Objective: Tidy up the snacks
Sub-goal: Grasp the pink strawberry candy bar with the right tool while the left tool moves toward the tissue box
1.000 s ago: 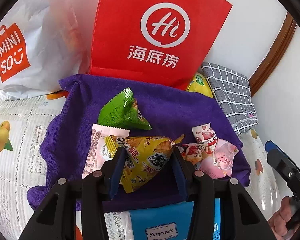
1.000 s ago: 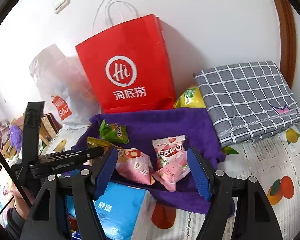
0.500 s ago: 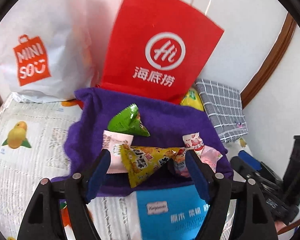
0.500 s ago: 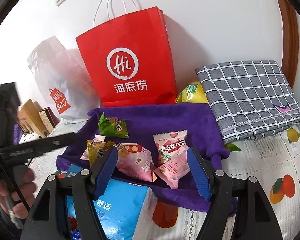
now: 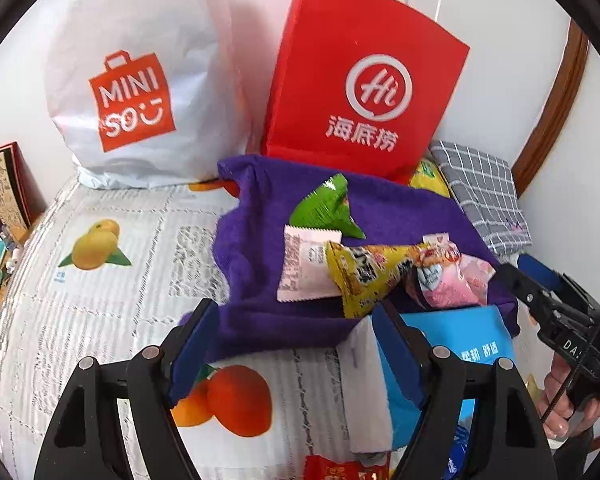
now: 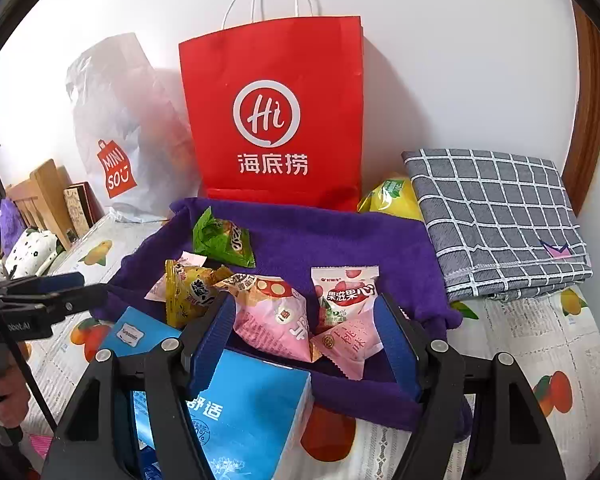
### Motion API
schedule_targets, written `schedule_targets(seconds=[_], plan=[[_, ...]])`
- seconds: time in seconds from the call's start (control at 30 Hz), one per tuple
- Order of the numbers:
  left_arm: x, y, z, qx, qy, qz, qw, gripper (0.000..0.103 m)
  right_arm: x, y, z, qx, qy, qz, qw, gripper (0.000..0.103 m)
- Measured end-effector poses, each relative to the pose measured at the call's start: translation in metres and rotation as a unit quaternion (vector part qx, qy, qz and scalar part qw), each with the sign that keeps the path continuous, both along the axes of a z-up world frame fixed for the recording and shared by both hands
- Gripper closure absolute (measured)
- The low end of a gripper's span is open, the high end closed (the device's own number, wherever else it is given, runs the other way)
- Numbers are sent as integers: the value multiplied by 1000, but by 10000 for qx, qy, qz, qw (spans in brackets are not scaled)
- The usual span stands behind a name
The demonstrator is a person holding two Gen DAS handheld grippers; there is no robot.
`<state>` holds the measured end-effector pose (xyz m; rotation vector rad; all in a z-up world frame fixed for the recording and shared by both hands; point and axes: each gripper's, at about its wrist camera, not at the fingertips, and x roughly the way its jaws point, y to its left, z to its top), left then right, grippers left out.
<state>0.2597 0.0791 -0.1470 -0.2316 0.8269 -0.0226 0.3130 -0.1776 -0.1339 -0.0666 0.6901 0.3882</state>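
Observation:
Several snack packets lie on a purple towel (image 5: 256, 312) (image 6: 340, 236): a green one (image 5: 324, 212) (image 6: 222, 240), a yellow triangular one (image 5: 366, 274) (image 6: 190, 292), a pale pink flat one (image 5: 304, 268), a pink triangular one (image 6: 276, 320) (image 5: 448, 284) and two small pink ones (image 6: 346, 292). My left gripper (image 5: 296, 348) is open and empty, drawn back over the towel's near edge. My right gripper (image 6: 306, 336) is open and empty, its jaws either side of the pink packets, just short of them.
A red paper bag (image 5: 364, 80) (image 6: 272, 108) and a white MINISO bag (image 5: 136, 80) (image 6: 116, 136) stand against the wall. A folded grey checked cloth (image 6: 496, 216) and a yellow packet (image 6: 392, 196) lie at the right. A blue tissue pack (image 5: 460, 352) (image 6: 240, 412) lies in front.
My left gripper opened, let go of the yellow triangular packet on the towel, and drew back to the left. My right gripper stayed open and edged closer to the pink packets.

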Motion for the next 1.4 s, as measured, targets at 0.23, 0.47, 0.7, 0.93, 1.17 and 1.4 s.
schedule_targets(seconds=[0.23,0.47,0.7,0.93,1.17,1.4], plan=[[-6,4,4,-183,-289,81,9994,26,-5,-1,1,39,-233,-101,9997,32],[-12,1,7,-252,-447,41,9987,26,-4,-2,-1,114,-237,-216,9994,32],[-13,-5,8,-65,-484,-16,9988,26,-5,0,0,89,-147,-118,9998,32],[-15,-6,11,-88,-500,-89,9987,26,-14,-6,-2,232,212,25,9995,33],[-17,-2,15,-408,-516,-128,9978,26,-61,-28,-18,293,591,-203,9976,33],[-20,-5,20,-323,-629,-140,9974,26,-117,-52,-25,814,1207,-484,9882,33]])
